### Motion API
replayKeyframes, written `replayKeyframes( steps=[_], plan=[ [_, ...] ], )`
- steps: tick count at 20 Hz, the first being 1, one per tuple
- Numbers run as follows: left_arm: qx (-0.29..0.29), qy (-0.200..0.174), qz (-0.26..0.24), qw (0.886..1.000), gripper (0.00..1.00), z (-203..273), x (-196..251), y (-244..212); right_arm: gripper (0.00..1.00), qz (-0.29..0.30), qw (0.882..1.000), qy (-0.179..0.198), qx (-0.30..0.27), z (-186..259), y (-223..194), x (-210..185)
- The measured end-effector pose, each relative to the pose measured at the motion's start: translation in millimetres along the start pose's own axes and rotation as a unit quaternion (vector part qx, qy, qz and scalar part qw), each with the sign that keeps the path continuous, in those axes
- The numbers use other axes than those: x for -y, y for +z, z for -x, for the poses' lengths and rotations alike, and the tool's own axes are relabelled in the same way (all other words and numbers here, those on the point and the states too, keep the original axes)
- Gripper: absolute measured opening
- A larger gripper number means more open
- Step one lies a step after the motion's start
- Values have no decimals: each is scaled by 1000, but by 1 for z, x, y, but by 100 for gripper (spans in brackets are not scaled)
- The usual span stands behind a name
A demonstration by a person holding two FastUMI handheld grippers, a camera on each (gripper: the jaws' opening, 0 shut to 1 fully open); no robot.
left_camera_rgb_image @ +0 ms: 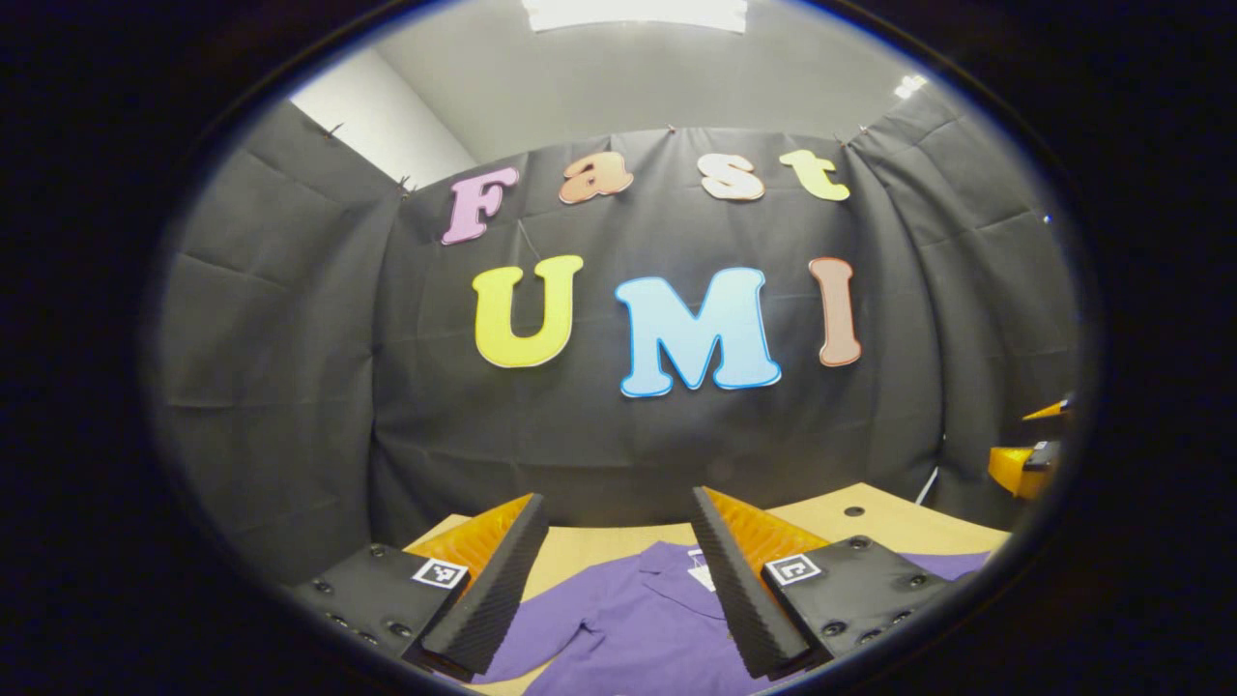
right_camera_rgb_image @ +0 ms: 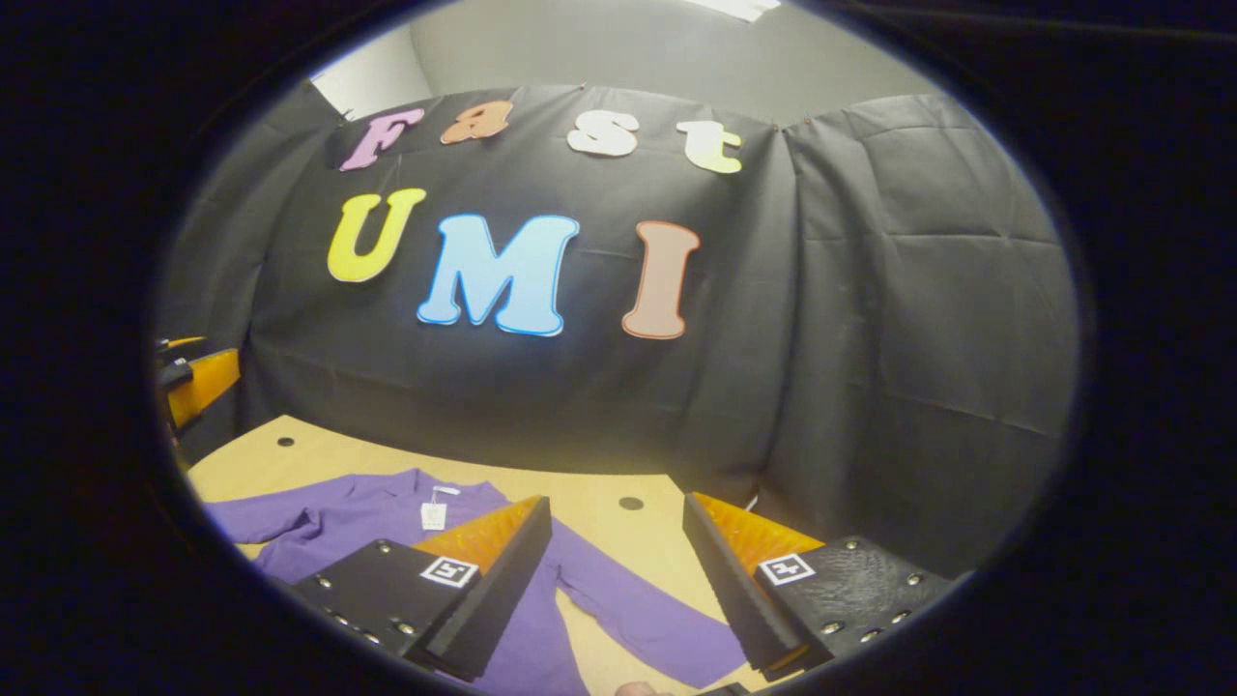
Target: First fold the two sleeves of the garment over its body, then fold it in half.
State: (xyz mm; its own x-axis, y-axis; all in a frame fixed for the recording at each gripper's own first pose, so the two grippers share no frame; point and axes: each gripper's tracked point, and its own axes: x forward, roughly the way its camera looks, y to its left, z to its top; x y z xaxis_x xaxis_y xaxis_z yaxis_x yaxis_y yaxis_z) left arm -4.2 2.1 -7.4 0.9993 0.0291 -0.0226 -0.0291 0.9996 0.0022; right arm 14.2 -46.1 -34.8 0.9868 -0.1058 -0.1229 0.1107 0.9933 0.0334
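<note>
A purple long-sleeved garment (left_camera_rgb_image: 628, 619) lies flat on the light wooden table (left_camera_rgb_image: 870, 517), collar toward the back wall, a white tag at its neck. In the left gripper view my left gripper (left_camera_rgb_image: 618, 570) hovers open above the collar and chest. Its orange-and-black fingers (left_camera_rgb_image: 493, 590) are spread wide with nothing between them. In the right gripper view my right gripper (right_camera_rgb_image: 614, 570) is open too, above one sleeve (right_camera_rgb_image: 638, 619) that runs out across the table (right_camera_rgb_image: 319, 459) from the garment's body (right_camera_rgb_image: 367, 517). The other gripper (right_camera_rgb_image: 198, 382) shows orange at the far left edge.
Black cloth walls close the booth behind and beside the table. Small dark holes (right_camera_rgb_image: 630, 504) dot the tabletop. Part of the other gripper (left_camera_rgb_image: 1029, 464) shows orange at the right edge of the left gripper view.
</note>
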Motion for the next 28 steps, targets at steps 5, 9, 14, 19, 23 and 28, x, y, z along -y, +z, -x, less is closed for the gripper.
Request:
replayKeyframes(
  steps=[5, 9, 14, 19, 23, 28],
  plan=[
    [-3, -1, -3, 1000, 94, -3, 6, -1, 90, -26, 999, -25, -36, -13, -21, 23],
    [-7, -2, -2, 1000, 94, -7, 10, -5, 90, -37, 996, -53, -58, -23, -35, 44],
    [-13, -1, -8, 1000, 94, -10, 12, -10, 89, -121, 968, -104, -195, -34, -116, 79],
    [-24, 8, -3, 1000, 94, -12, 8, -17, 90, -169, 921, -160, -312, -35, -197, 112],
    [-30, 12, -2, 999, 94, -16, 3, -25, 91, -191, 877, -183, -400, -30, -248, 126],
    [-38, 19, 3, 999, 94, -19, -3, -35, 92, -246, 826, -207, -463, -26, -293, 130]
  ],
)
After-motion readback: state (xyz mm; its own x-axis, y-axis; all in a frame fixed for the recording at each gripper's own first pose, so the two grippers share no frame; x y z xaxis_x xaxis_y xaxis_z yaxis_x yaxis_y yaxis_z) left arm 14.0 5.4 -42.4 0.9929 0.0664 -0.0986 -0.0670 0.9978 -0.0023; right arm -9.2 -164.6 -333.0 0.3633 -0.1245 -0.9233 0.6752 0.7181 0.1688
